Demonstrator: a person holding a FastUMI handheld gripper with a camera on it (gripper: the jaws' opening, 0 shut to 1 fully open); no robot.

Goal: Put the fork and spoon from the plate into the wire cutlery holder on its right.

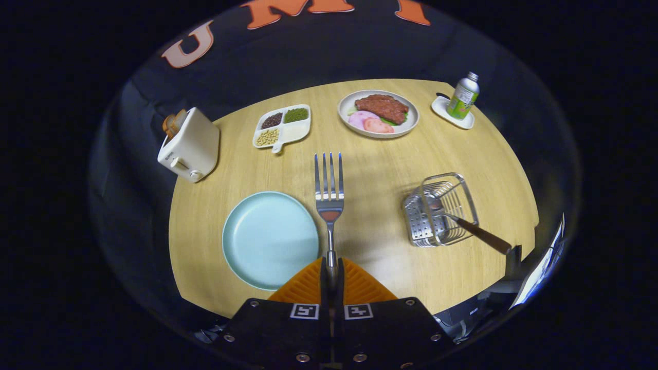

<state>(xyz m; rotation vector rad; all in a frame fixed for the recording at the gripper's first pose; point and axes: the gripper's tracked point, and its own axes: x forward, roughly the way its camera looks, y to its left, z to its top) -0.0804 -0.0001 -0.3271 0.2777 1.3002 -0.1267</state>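
My gripper (331, 270) is shut on the handle of a silver fork (329, 192), whose tines point straight ahead above the wooden table. The orange fingers (308, 285) press together on the handle. Just left of the fork lies a pale blue plate (262, 239) with nothing on it. Off to the right stands the wire cutlery holder (441, 209). A spoon (475, 231) with a brown handle leans in it, handle sticking out toward the table's right edge.
A white toaster (189, 145) stands at the far left. Beyond the fork are a divided snack tray (300, 132), a plate of food (406, 126) and a metal bottle (463, 96) on a small white dish (442, 110).
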